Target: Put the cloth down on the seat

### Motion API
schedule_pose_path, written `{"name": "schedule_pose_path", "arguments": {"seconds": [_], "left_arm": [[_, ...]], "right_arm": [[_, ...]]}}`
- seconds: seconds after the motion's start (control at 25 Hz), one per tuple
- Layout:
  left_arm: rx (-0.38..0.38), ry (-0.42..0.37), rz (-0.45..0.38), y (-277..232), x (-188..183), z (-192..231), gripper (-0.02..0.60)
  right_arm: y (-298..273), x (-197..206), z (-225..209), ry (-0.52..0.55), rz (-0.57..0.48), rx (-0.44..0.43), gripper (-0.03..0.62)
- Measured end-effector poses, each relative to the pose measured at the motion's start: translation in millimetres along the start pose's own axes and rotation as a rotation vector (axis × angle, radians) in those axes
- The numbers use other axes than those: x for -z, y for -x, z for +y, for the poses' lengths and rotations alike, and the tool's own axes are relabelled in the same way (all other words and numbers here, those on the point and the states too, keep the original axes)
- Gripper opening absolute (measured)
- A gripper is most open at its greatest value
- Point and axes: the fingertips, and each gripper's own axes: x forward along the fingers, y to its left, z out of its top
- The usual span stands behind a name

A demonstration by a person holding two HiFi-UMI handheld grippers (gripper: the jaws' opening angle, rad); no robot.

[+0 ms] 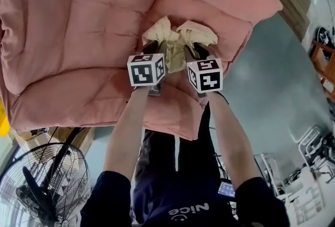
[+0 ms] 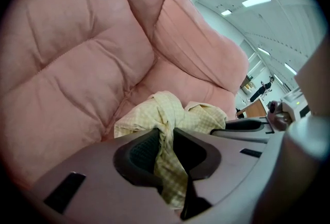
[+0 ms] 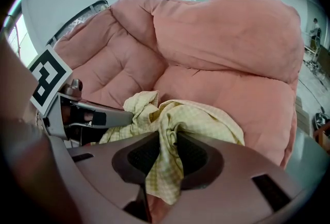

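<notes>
**Cloth pinched by both grippers over the seat; not yet released.**

Head view: the cloth (image 1: 175, 37) is seen bunched at upper centre, against the pink seat (image 1: 73, 37), with the left gripper (image 1: 153, 47) and right gripper (image 1: 201, 52) side by side on it. Left gripper view: at lower centre a fold is clamped between narrow jaws, and the rest appears heaped on the cushion just beyond. Right gripper view: a like grip is noted at lower centre. Risk is judged: a fold snagged on a pad, or one side freed alone, could see the cloth dragged off the seat.

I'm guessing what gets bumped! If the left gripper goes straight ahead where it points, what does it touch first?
Probably the pink seat cushion, just behind the yellow cloth that the left gripper already pinches in its jaws. How far off it lies is unclear.
</notes>
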Motion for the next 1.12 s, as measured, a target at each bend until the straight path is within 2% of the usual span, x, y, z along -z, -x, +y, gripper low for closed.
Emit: {"name": "schedule_pose_path", "arguments": {"seconds": [0.08, 0.2, 0.28, 0.36, 0.48, 0.8, 1.12], "left_arm": [[-0.001, -0.021, -0.007, 3, -1, -1, 0.101], [0.006, -0.028, -0.011, 9, 1, -1, 0.154], [0.001, -0.015, -0.014, 16, 1, 0, 0.220], [0.005, -0.001, -0.026, 26, -1, -3, 0.239], [0.021, -0.019, -0.042, 46, -7, -12, 0.241], [0.072, -0.036, -0.135, 136, -31, -51, 0.241], [0.115, -0.097, -0.239, 226, -53, -90, 0.235]], "right_arm": [[1, 0, 2, -0.007, 0.005, 0.009, 0.104], [8, 3, 6, -0.044, 0.016, 0.010, 0.200], [17, 3, 9, -0.070, 0.010, 0.017, 0.214], [30, 1, 8, -0.089, -0.011, 0.042, 0.219], [52, -10, 10, -0.097, -0.054, 0.079, 0.221], [130, -44, 54, -0.025, -0.113, 0.049, 0.221], [220, -79, 93, 0.034, -0.214, 0.071, 0.221]]}}
